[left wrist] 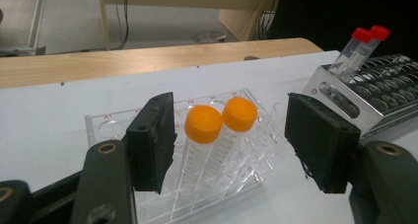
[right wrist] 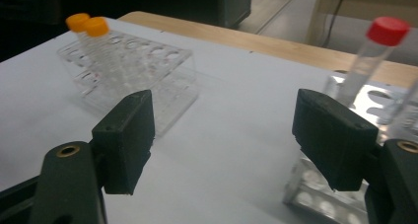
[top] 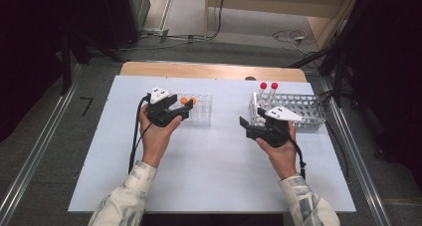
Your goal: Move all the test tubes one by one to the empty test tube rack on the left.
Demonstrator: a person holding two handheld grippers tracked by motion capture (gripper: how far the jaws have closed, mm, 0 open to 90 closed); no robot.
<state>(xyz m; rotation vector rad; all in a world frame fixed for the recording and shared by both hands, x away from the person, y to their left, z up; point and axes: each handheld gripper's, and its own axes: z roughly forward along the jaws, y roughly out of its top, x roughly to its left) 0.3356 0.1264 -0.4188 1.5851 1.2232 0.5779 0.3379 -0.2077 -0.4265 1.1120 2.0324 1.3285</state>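
Observation:
Two orange-capped tubes (top: 187,100) lean side by side in the left end of a clear plastic rack (top: 201,111). My left gripper (top: 185,109) sits right at them; in the left gripper view the tubes (left wrist: 203,124) stand between and just beyond the jaws of this gripper (left wrist: 231,145), whose pads stand apart from the caps, open. Two red-capped tubes (top: 267,86) stand in the left end of a perforated metal rack (top: 298,106). My right gripper (top: 251,119) hovers in front of that rack, open and empty (right wrist: 224,140), with one red-capped tube (right wrist: 388,30) beyond its right jaw.
Both racks rest on a white board (top: 214,156) over a wooden table whose far edge (top: 214,70) shows. Cables lie on the floor beyond (top: 288,36). Metal rails (top: 35,151) run along both sides of the table.

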